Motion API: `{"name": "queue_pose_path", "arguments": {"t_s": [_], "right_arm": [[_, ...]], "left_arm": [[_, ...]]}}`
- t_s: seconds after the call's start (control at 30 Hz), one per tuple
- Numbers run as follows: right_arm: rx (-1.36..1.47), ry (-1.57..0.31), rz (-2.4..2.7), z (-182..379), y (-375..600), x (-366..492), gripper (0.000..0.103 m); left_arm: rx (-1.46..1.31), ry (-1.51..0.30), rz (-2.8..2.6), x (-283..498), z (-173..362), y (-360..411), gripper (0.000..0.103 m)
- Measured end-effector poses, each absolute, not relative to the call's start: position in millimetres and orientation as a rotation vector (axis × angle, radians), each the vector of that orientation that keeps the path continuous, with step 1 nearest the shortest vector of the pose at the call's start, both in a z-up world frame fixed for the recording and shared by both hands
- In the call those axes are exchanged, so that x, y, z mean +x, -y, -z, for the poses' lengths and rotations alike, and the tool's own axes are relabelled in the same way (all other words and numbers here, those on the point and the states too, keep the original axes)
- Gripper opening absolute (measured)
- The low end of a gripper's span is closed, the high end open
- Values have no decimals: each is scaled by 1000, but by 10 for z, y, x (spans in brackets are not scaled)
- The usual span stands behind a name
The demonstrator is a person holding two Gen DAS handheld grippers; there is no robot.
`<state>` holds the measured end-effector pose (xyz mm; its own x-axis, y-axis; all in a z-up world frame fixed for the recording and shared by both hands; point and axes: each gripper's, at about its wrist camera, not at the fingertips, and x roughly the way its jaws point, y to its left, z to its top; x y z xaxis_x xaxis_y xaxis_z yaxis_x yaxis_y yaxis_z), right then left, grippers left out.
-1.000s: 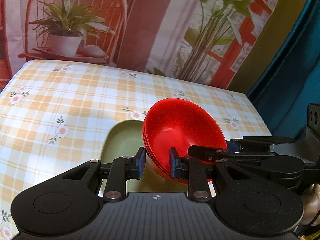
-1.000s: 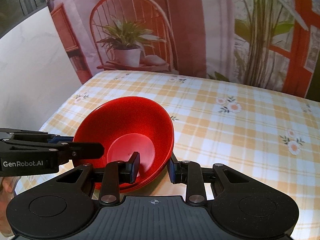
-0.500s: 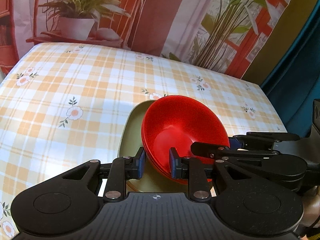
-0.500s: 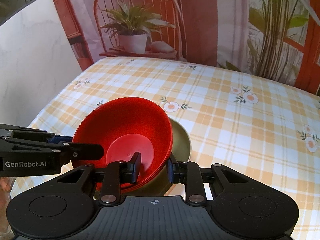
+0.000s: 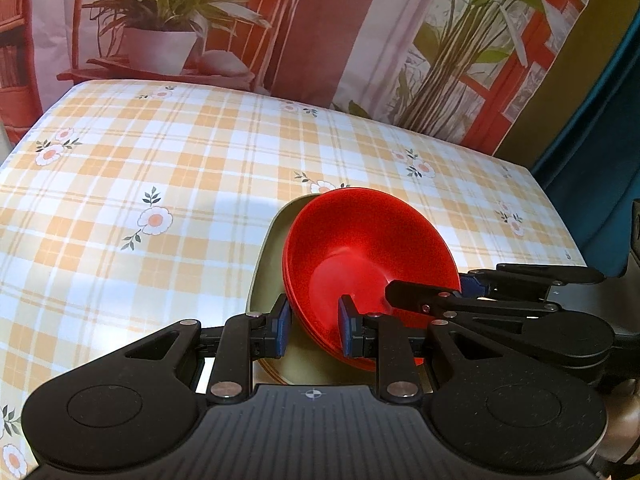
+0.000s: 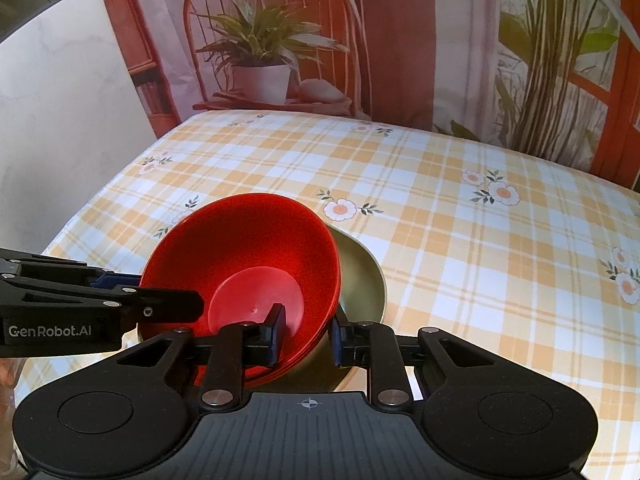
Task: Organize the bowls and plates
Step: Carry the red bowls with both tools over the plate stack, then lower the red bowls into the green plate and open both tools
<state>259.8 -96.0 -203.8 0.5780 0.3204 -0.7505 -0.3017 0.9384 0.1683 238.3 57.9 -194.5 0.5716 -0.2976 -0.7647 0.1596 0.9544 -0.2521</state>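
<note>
A stack of red bowls [image 5: 360, 240] [image 6: 248, 248] leans tilted over an olive-green plate [image 5: 266, 276] [image 6: 362, 280] lying on the checked tablecloth. My left gripper [image 5: 314, 332] is shut on the stack's near-left rim, one pad inside and one outside. My right gripper [image 6: 306, 332] clamps the opposite rim in the same way, and its jaws are closing a little tighter on it. Each gripper shows in the other's view: the right one [image 5: 424, 292] reaches in from the right, the left one [image 6: 172, 304] from the left. The stack hides much of the plate.
The table [image 5: 160, 168] carries a yellow and white plaid cloth with flower prints. A printed backdrop of a chair and potted plant [image 6: 260, 64] hangs behind its far edge. A white wall [image 6: 60, 100] lies left, a teal curtain [image 5: 600, 140] right.
Both grippers sank with the red bowls toward the table. The green plate, hidden in the right wrist view a second ago, now shows under the stack.
</note>
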Motion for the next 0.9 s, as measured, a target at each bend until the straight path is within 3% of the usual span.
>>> {"name": "queue_pose_path", "arguments": {"t_s": [0.37, 0.6, 0.9], "right_arm": [[25, -883, -366, 2042, 953, 2603, 23], [21, -872, -368, 2031, 944, 2574, 28], [26, -845, -349, 1910, 994, 2505, 30]], "left_arm": [[-159, -924, 267, 2391, 1954, -575, 26], [-145, -906, 264, 2377, 1921, -567, 40], [-117, -881, 247, 2338, 1823, -558, 43]]}}
